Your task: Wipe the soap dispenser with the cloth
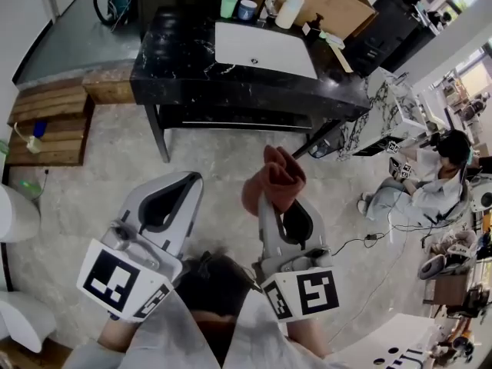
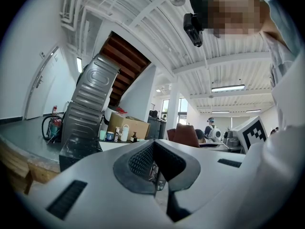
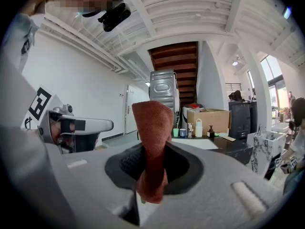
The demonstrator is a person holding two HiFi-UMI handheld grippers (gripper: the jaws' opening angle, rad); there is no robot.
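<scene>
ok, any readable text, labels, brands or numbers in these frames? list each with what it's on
None: no word or number is readable in any view.
Cubes on the left gripper and right gripper: square black-and-white markers, not text.
Soap dispenser, white bottle, cardboard box: any print is too small to read.
Cloth: no tag visible.

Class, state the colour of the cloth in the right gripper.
Rusty reddish-brown cloth, clearest in the right gripper view.
</scene>
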